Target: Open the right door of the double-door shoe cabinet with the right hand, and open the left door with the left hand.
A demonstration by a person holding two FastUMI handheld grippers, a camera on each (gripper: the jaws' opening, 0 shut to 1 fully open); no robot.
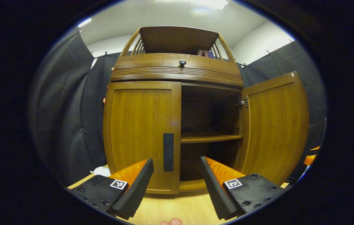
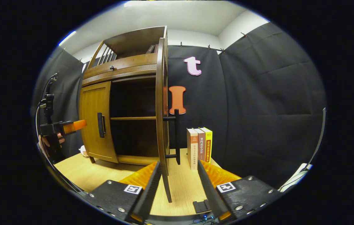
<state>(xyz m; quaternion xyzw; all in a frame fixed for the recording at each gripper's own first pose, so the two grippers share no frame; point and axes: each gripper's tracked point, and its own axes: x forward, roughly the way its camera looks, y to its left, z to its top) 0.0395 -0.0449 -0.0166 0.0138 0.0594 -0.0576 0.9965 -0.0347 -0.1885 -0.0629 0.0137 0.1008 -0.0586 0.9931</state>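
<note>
left gripper point(image 1: 177, 184) fingers apart, left door point(image 1: 142, 134) shut, right door point(image 1: 275, 128) open

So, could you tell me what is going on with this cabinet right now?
A person is opening a wooden shoe cabinet with two hand-held grippers. The right door already stands swung open, showing a shelf inside. The left door is shut; the left hand-held gripper is open in front of its handle, not gripping it. The right hand-held gripper is open, straddling the open door's edge.

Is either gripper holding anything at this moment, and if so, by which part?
Nothing is held. The left gripper is open before the shut left door's handle. The right gripper is open astride the open right door's edge, not pressing it.
</note>
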